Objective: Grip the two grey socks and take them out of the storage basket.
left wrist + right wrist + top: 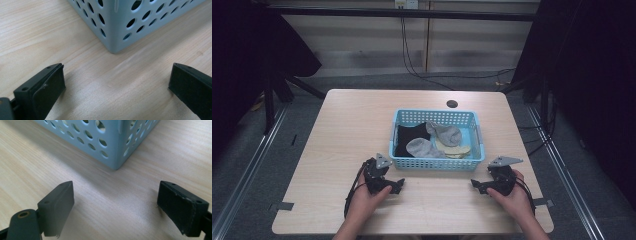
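A light blue perforated basket [437, 162] stands in the middle of the wooden table [352, 125]. It holds a black sock [409, 136], two grey socks [424, 147] and a tan one [457, 149]. My left gripper [393, 186] rests on the table just in front of the basket's near left corner [113, 47], jaws wide open with bare wood between them. My right gripper [479, 186] sits by the near right corner [116, 165], also open and empty.
A dark round hole [452, 104] marks the table behind the basket. Black cables [412, 65] hang down the back wall. Dark curtains [592, 75] flank both sides, and metal rails [247, 170] run along the floor.
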Tool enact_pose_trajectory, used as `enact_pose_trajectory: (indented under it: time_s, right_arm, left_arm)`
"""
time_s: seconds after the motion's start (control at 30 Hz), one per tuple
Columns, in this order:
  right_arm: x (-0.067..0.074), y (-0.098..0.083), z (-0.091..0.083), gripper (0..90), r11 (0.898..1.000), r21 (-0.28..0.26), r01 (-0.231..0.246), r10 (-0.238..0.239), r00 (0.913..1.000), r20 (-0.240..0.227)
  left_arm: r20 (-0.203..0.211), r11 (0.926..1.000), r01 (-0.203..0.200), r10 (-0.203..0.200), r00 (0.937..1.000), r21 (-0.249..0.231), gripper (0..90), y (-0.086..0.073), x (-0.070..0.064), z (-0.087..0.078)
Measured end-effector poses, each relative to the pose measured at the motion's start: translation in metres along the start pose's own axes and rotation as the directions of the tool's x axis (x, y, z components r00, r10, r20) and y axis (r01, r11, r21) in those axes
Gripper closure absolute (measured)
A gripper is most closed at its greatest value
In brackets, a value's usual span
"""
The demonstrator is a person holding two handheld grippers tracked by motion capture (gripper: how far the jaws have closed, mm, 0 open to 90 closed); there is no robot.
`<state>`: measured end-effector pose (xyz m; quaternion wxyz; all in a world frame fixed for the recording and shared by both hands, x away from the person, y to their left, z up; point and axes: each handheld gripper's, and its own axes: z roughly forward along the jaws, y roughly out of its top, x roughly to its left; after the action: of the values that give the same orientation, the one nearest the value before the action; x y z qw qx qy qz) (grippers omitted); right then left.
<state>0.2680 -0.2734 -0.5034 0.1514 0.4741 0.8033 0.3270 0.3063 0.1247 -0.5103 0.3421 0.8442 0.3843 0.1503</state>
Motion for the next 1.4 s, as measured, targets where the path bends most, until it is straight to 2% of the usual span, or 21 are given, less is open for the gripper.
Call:
enact_pose_trajectory:
  time_s: [0.13, 0.2, 0.33, 0.43, 0.5, 0.57, 0.73, 0.77, 0.83, 0.9, 0.93, 1.07, 1.1, 1.13, 1.37, 1.4]
  right_arm:
    - [0.002, 0.007, -0.007, 13.6, 0.998, 0.05, 0.039, -0.038, 0.9992, -0.013]
    - [0.006, 0.012, -0.013, 13.7, 0.996, 0.076, 0.044, -0.042, 0.9987, -0.028]
    - [0.011, 0.023, -0.022, 13.7, 0.986, 0.138, 0.089, -0.081, 0.9946, -0.065]
    - [0.012, 0.027, -0.025, 13.7, 0.981, 0.16, 0.112, -0.098, 0.9911, -0.09]
    - [0.013, 0.028, -0.027, 14.2, 0.978, 0.183, 0.105, -0.088, 0.9912, -0.098]
    - [0.012, 0.03, -0.028, 14.5, 0.973, 0.2, 0.118, -0.098, 0.989, -0.111]
    - [0.012, 0.033, -0.031, 15.9, 0.971, 0.209, 0.12, -0.089, 0.9841, -0.154]
    - [0.013, 0.034, -0.032, 15.9, 0.967, 0.217, 0.132, -0.097, 0.9819, -0.163]
    - [0.014, 0.037, -0.033, 15.9, 0.961, 0.24, 0.139, -0.099, 0.9798, -0.174]
    - [0.015, 0.039, -0.032, 15.9, 0.954, 0.256, 0.155, -0.109, 0.9765, -0.186]
    - [0.015, 0.041, -0.032, 16.0, 0.95, 0.264, 0.169, -0.122, 0.9748, -0.187]
    - [0.017, 0.046, -0.033, 15.9, 0.943, 0.282, 0.174, -0.123, 0.9741, -0.19]
    - [0.018, 0.05, -0.035, 15.9, 0.938, 0.288, 0.194, -0.143, 0.9718, -0.187]
    - [0.018, 0.053, -0.036, 16.1, 0.937, 0.288, 0.2, -0.149, 0.9705, -0.19]
    - [0.021, 0.071, -0.044, 17.9, 0.915, 0.334, 0.226, -0.167, 0.9661, -0.197]
    - [0.021, 0.071, -0.044, 17.9, 0.915, 0.334, 0.226, -0.167, 0.9661, -0.197]
  left_arm:
    - [0.005, 1.0, -0.004, 0.004, 1.0, -0.001, 0.0, -0.001, 0.0, -0.001]
    - [0.007, 0.9999, 0.007, -0.007, 1.0, -0.008, 0.0, -0.001, -0.001, 0.0]
    - [0.008, 1.0, -0.002, 0.002, 1.0, -0.002, 0.0, -0.001, -0.001, -0.001]
    - [0.008, 1.0, -0.007, 0.007, 0.9999, 0.002, 0.0, -0.001, -0.001, -0.001]
    - [0.006, 0.9999, -0.016, 0.016, 0.9999, 0.003, 0.0, -0.001, 0.0, -0.002]
    - [0.005, 0.9999, -0.014, 0.014, 0.9999, 0.001, 0.0, -0.002, -0.001, -0.002]
    - [0.007, 1.0, -0.003, 0.003, 1.0, -0.006, 0.0, -0.002, -0.002, -0.002]
    - [0.011, 1.0, 0.004, -0.004, 0.9999, -0.007, 0.0, -0.003, -0.002, -0.002]
    - [0.014, 0.9999, -0.012, 0.012, 0.9998, 0.002, 0.0, -0.003, -0.001, -0.003]
    - [0.012, 0.9999, -0.011, 0.011, 0.9999, 0.001, 0.0, -0.003, -0.002, -0.003]
    - [0.012, 0.9999, -0.012, 0.012, 0.9999, 0.002, 0.0, -0.003, -0.002, -0.003]
    - [0.01, 1.0, -0.006, 0.006, 0.9999, -0.003, 0.0, -0.004, -0.002, -0.004]
    - [0.01, 1.0, -0.007, 0.007, 0.9999, -0.004, 0.0, -0.004, -0.002, -0.004]
    - [0.01, 1.0, -0.007, 0.007, 0.9999, -0.003, 0.0, -0.004, -0.002, -0.004]
    - [0.012, 1.0, -0.005, 0.005, 0.9999, -0.004, 0.0, -0.004, -0.002, -0.003]
    - [0.012, 1.0, -0.005, 0.005, 0.9999, -0.004, 0.0, -0.004, -0.002, -0.003]
